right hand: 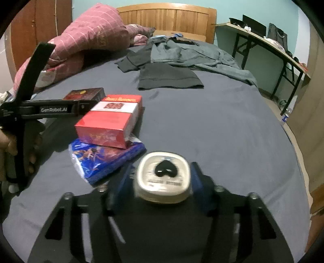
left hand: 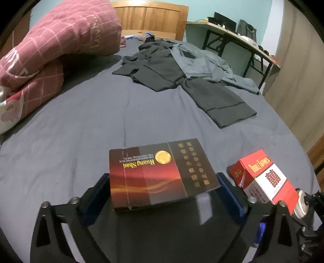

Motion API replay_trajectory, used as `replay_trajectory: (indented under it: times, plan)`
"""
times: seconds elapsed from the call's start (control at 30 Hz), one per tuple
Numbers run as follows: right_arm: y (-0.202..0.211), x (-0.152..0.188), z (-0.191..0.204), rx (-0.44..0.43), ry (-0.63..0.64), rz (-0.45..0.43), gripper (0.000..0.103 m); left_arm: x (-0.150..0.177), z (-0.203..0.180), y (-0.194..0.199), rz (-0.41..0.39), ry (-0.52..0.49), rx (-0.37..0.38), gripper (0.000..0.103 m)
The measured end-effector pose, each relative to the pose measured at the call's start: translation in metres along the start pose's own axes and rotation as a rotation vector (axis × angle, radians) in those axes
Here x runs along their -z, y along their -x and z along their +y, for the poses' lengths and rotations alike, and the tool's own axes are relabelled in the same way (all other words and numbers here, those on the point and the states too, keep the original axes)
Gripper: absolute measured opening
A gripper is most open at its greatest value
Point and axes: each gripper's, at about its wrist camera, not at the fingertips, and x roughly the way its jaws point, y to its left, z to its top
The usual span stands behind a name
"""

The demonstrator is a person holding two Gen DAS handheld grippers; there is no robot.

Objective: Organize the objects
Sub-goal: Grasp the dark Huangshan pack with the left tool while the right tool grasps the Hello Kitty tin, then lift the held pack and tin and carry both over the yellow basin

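My left gripper (left hand: pixel 162 182) is shut on a dark red Huang Shan box (left hand: pixel 160 172) and holds it just above the grey bed sheet. The same box shows in the right wrist view (right hand: pixel 85 94), behind the left gripper's body (right hand: pixel 46 109). A red and white Double Happiness box (left hand: pixel 267 178) lies to its right; in the right wrist view it (right hand: pixel 113 117) rests on a blue packet (right hand: pixel 105 159). My right gripper (right hand: pixel 162 178) is shut on a small cream tin with a black heart (right hand: pixel 163 178).
Dark and grey clothes (left hand: pixel 182 74) lie spread across the far half of the bed. A pink checked quilt (left hand: pixel 50 46) is piled at the left. A wooden headboard (right hand: pixel 168 18) stands behind. A desk with bags (right hand: pixel 269 42) runs along the right.
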Motion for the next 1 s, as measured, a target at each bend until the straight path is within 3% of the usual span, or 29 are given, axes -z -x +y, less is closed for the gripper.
replay_trajectory:
  times: [0.2,0.4,0.6,1.0]
  plan:
    - [0.006,0.001,-0.001,0.004,-0.002,-0.014,0.056,0.005,0.006,0.008,0.011,-0.012,0.008,0.096]
    - [0.02,0.002,-0.005,0.013,-0.029,-0.017,0.056,0.017,0.014,0.043,-0.021,-0.001,0.036,0.096]
    - [0.05,0.016,0.004,-0.001,-0.069,-0.02,0.056,0.045,0.025,0.108,-0.061,-0.014,0.04,0.096]
    - [0.124,0.055,0.041,-0.069,-0.12,-0.089,0.056,0.132,0.037,0.276,-0.174,-0.024,0.024,0.096]
